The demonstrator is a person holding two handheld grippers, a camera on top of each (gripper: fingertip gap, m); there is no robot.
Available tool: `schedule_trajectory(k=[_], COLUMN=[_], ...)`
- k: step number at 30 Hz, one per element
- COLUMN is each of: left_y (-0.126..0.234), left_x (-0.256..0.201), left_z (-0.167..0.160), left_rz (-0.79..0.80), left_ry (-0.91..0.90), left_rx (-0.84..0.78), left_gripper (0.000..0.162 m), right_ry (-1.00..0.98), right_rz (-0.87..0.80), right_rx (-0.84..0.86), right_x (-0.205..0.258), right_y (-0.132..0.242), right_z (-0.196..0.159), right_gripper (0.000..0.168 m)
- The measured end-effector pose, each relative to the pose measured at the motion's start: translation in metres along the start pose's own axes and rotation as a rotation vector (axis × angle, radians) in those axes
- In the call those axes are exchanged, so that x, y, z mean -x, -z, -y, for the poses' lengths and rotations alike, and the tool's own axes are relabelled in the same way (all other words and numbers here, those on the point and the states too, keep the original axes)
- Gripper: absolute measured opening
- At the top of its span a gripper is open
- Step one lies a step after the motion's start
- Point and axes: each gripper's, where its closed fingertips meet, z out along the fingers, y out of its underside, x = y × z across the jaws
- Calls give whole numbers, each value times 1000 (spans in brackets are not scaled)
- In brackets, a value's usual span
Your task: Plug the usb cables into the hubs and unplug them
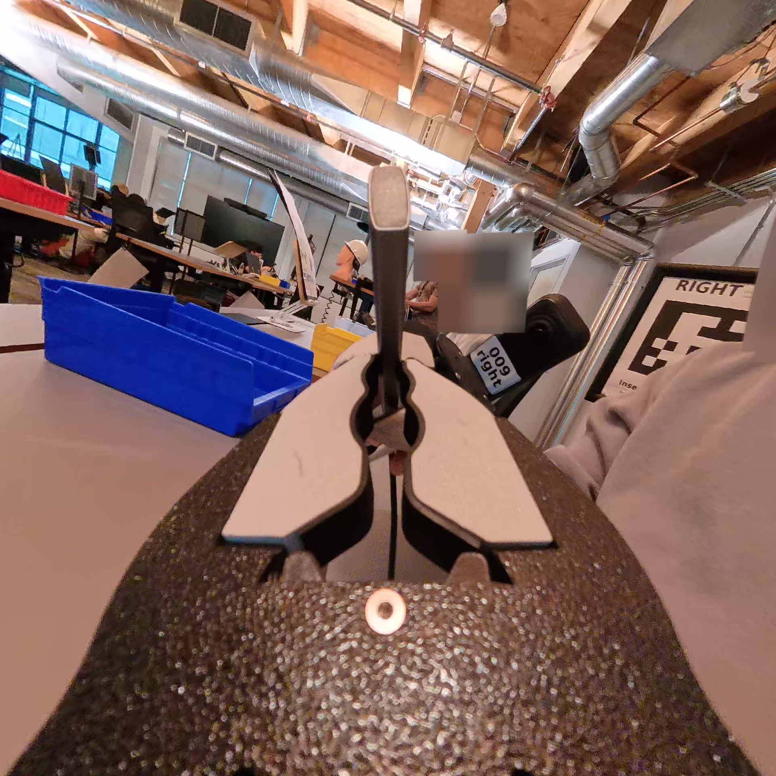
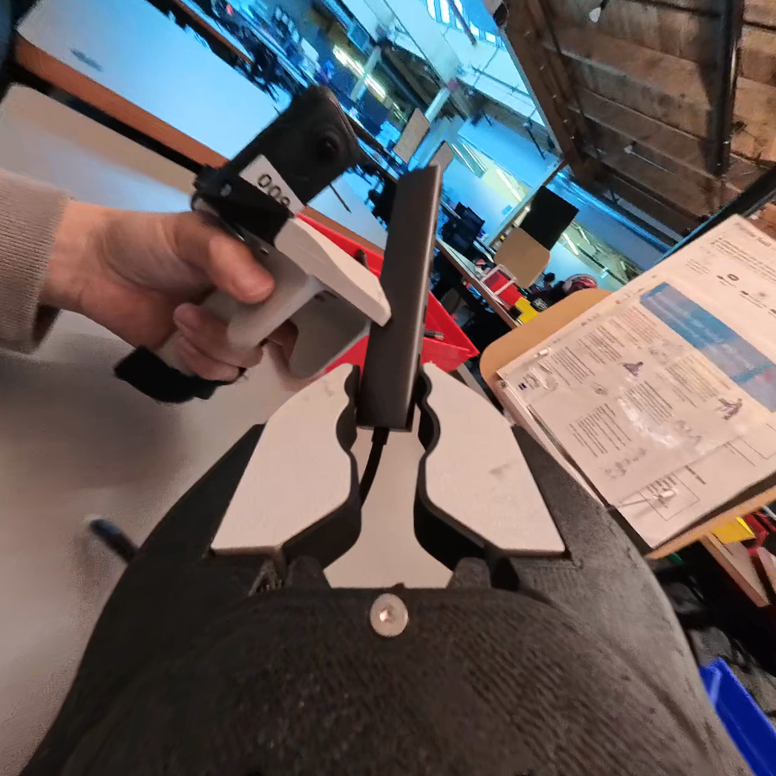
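Left gripper [image 1: 388, 378]: jaws drawn narrow and clamped on a slim dark-grey slab-shaped USB hub [image 1: 389, 268]; hub stands nearly upright out of the jaws toward 12 o'clock, its pale end face uppermost; a thin black cable [image 1: 392, 525] runs from under the hub down between the jaws toward 6 o'clock.

Right gripper [image 2: 388, 399]: jaws likewise narrow, closed on the lower end of the same dark-grey hub [image 2: 403, 294], which rises toward 12 o'clock with a slight lean to 1 o'clock; black cable [image 2: 371, 462] leaves the hub's bottom end and curves down between the jaws.

In the right wrist view the left gripper [image 2: 336, 285] comes in from 9 o'clock, held by a bare hand [image 2: 159, 285] in a beige sleeve; its white fingers touch the hub's side about mid-length.

Surroundings: pale grey worktop [image 1: 84, 483]; long blue plastic bin [image 1: 168, 357] at 10 o'clock in the left wrist view, small yellow bin [image 1: 331, 342] just beyond it; red plastic bin [image 2: 441, 336] behind the hub in the right wrist view; printed instruction sheet on a tan board [image 2: 651, 399] at 3 o'clock. Right wrist view is motion-blurred; no plug seen in any port.
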Motion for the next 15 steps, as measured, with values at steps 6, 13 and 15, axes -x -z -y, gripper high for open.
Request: schedule_trajectory(k=[6, 13, 15], left_y=[1, 20, 17], left_x=[20, 37, 29], left_z=[-2, -10, -12], left_rz=[209, 459, 412], left_ry=[25, 416, 517], left_rx=[-7, 47, 45], left_gripper=[19, 66, 64], right_ry=[348, 866, 910], right_rz=[-229, -467, -486], right_rx=[110, 173, 172], right_x=[-25, -33, -30], right_y=[5, 10, 8], right_z=[-12, -11, -10], right_gripper=[22, 22, 22])
